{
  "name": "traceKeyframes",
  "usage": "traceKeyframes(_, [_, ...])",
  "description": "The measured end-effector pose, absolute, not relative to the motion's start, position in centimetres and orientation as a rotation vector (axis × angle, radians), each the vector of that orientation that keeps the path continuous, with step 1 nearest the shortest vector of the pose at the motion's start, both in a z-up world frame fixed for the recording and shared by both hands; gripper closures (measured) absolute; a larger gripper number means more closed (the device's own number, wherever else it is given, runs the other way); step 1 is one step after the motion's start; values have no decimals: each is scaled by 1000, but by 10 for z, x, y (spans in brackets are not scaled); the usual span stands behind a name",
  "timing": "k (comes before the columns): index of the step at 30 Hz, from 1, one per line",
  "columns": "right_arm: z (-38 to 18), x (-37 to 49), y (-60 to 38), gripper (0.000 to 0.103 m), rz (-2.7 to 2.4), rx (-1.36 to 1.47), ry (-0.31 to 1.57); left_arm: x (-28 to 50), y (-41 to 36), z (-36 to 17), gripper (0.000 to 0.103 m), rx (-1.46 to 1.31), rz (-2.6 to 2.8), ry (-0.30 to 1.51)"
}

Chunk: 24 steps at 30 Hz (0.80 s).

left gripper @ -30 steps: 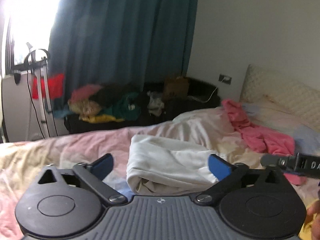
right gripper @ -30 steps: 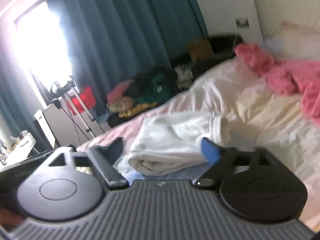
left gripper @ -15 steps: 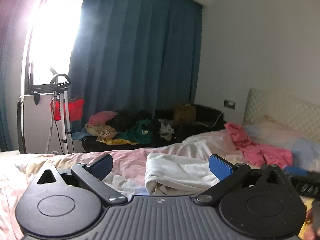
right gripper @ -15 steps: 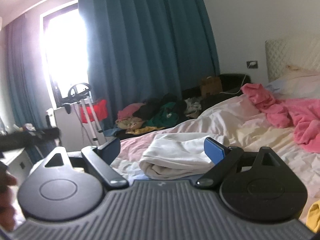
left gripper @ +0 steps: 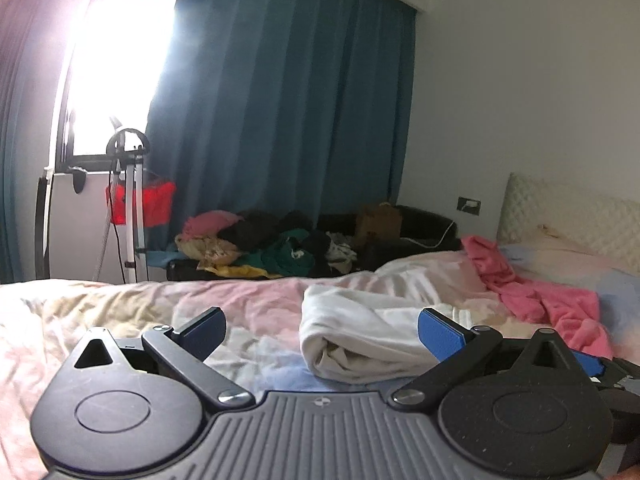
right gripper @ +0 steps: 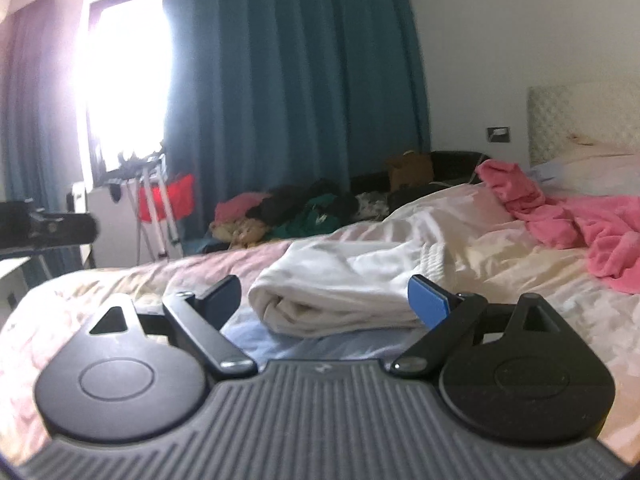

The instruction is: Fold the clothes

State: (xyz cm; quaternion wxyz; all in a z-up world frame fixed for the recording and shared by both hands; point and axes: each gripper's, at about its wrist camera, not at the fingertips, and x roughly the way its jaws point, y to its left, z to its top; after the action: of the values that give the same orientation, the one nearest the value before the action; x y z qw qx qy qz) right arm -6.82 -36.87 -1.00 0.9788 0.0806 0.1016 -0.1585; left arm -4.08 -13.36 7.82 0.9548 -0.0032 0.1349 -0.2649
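Note:
A folded white garment (left gripper: 360,332) lies on the bed's pastel cover (left gripper: 120,312); it also shows in the right wrist view (right gripper: 344,284). My left gripper (left gripper: 320,332) is open and empty, held low over the bed a little short of the garment. My right gripper (right gripper: 326,300) is open and empty, also just short of the garment. The right gripper's body shows at the left wrist view's right edge (left gripper: 600,368). The left gripper's body shows at the right wrist view's left edge (right gripper: 48,228).
A crumpled pink garment (left gripper: 536,292) lies on the bed to the right, near the pillows (right gripper: 592,168). A heap of mixed clothes (left gripper: 260,248) sits beyond the bed under the teal curtain (left gripper: 280,120). A stand with a red cloth (left gripper: 136,204) is by the window.
Both grippers have drawn back and tilted up from the white garment, so it looks smaller and more of the room shows. Both stay open and empty.

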Motion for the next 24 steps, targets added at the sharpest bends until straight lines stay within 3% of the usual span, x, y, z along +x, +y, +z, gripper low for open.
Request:
traceKeyframes(7, [-18, -61, -363, 11, -326, 128, 225, -19, -147, 43, 0, 0, -536, 360])
traceKeyframes(24, [-19, -60, -370, 11, -314, 174, 257, -18, -151, 43, 0, 4, -523, 364])
